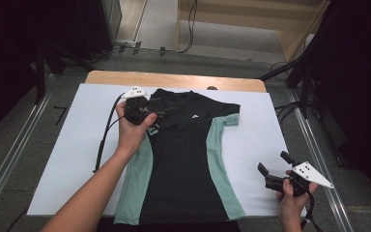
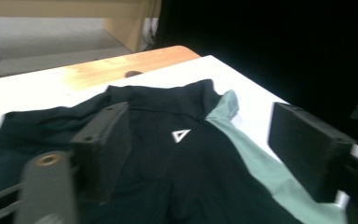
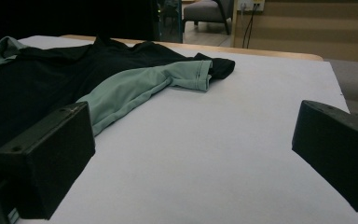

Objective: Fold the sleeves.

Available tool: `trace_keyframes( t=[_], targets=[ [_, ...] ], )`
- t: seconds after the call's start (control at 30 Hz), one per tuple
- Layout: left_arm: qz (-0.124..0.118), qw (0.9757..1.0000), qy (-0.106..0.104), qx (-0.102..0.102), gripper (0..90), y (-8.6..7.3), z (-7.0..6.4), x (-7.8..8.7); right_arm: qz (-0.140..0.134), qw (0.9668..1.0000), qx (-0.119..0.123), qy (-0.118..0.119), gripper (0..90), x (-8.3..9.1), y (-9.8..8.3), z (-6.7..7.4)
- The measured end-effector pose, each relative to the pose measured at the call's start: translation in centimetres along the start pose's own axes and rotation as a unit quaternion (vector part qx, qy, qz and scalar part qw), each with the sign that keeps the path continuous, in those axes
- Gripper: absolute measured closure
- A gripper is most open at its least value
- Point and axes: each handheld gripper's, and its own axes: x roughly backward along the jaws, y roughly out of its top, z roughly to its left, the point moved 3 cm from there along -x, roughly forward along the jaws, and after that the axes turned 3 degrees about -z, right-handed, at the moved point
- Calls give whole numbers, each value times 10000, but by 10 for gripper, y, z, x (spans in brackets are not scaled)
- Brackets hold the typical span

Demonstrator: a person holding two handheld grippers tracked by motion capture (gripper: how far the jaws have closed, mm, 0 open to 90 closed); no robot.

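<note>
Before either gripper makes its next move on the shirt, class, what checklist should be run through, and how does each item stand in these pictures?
1. Black short-sleeved shirt with green side panels lies flat on the white table cover: mostly ok; its hem reaches the near edge.
2. Left gripper jaws open over the shirt's upper chest near the white triangle logo: ok.
3. Left gripper gripping cloth: not ok, nothing pinched yet.
4. Right gripper open and apart from the shirt, over bare cover: ok.
5. Sleeve on the right-gripper side spread out: not ok, it is bunched, its black end folded.
6. Far sleeve under the left hand: cannot tell.
</note>
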Motion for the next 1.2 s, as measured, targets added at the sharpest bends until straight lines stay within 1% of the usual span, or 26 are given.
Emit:
trace_keyframes(
  t=[0.23, 0.3, 0.33, 0.37, 0.4, 0.47, 0.5, 0.57, 0.6, 0.67, 0.7, 0.77, 0.9, 0.93, 1.0, 1.07, 1.17, 1.2],
  targets=[
    [-172, 9997, 145, -8, 121, -7, 10, 26, 23, 10000, 7, 5, 0, 0, 0, 0],
    [-238, 9995, 207, 32, 64, -8, 13, 33, 32, 10000, 10, 3, 0, 0, 0, 0],
    [-259, 9995, 168, 49, 50, -9, 14, 37, 33, 10000, 22, -4, 0, 0, 0, 0],
    [-286, 9994, 184, 52, 24, -9, 16, 40, 38, 10000, 27, -11, 0, 0, 0, 0],
    [-319, 9992, 252, 33, 0, -10, 18, 46, 45, 10000, 20, -11, 0, 0, 0, 0],
    [-365, 9989, 279, 24, 0, -11, 20, 53, 50, 10000, 23, -18, 0, 0, 0, 0],
    [-398, 9986, 347, 3, 0, -12, 21, 58, 48, 10000, 22, -14, 0, 0, 0, 0],
    [-431, 9984, 361, -56, 0, -13, 22, 67, 54, 10000, 7, -18, 0, 1, 0, 0],
    [-457, 9981, 409, -85, 0, -14, 22, 71, 57, 10000, 2, -16, 0, 0, 0, 0],
    [-480, 9979, 425, -135, 0, -15, 22, 79, 56, 10000, 15, -28, 0, 0, 0, 0],
    [-516, 9975, 465, -137, 0, -16, 22, 83, 57, 10000, 20, -31, 0, 0, 0, 0],
    [-542, 9971, 506, -188, 0, -18, 23, 91, 62, 10000, 21, -37, 0, 0, 0, 0],
    [-540, 9964, 607, -252, 0, -21, 23, 101, 71, 10000, -5, -54, 0, 1, 0, 0],
    [-537, 9961, 651, -274, 0, -22, 23, 103, 107, 9999, 73, -68, 0, 0, 1, 2],
    [-520, 9959, 677, -293, 0, -25, 23, 108, 147, 9998, 110, -61, 0, 0, 1, 3],
    [-500, 9953, 763, -319, 0, -29, 24, 112, 201, 9996, 193, -30, 0, 0, 1, 5],
    [-522, 9947, 850, -268, 0, -35, 27, 120, 237, 9995, 229, 10, 0, -1, 2, 6],
    [-534, 9943, 886, -275, 0, -37, 27, 123, 256, 9995, 208, 23, 0, -1, 2, 7]
  ],
)
